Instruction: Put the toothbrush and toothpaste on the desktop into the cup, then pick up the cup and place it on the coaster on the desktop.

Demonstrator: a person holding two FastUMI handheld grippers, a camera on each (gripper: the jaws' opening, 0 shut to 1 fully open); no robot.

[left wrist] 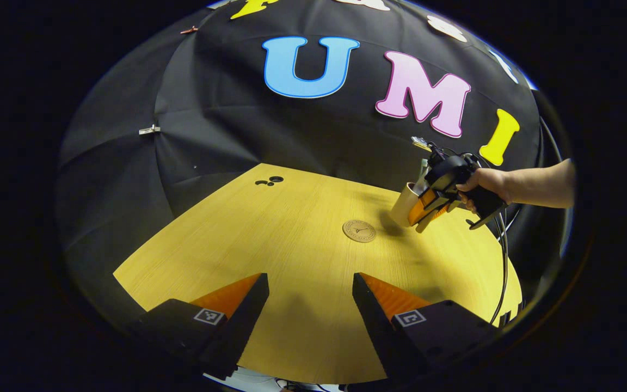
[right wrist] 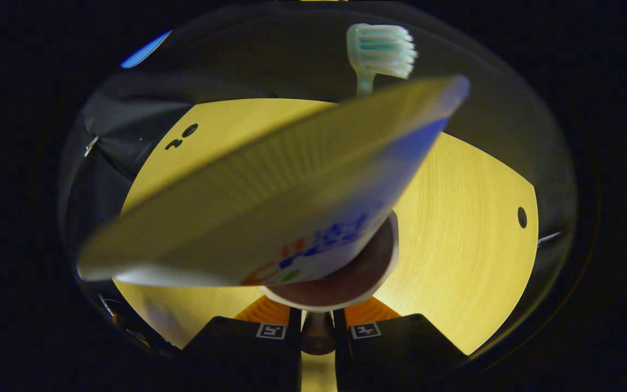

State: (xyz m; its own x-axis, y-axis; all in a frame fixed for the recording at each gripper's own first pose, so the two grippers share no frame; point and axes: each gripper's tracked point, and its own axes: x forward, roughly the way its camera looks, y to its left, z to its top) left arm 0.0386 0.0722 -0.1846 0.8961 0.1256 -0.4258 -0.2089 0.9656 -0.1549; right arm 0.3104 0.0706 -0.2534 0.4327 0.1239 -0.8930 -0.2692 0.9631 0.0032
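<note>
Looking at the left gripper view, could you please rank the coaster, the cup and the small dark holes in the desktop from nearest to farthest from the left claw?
1. The coaster, flat on the desk ahead of the left claw, slightly right.
2. The cup, farther right, held off the desk by the right claw.
3. The dark holes, near the desk's far edge, slightly left.

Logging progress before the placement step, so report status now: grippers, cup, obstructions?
Right gripper shut on cup, lifted off the desktop. Left gripper open, idle. Toothbrush and toothpaste inside cup. Coaster bare, nothing in the way.
</note>
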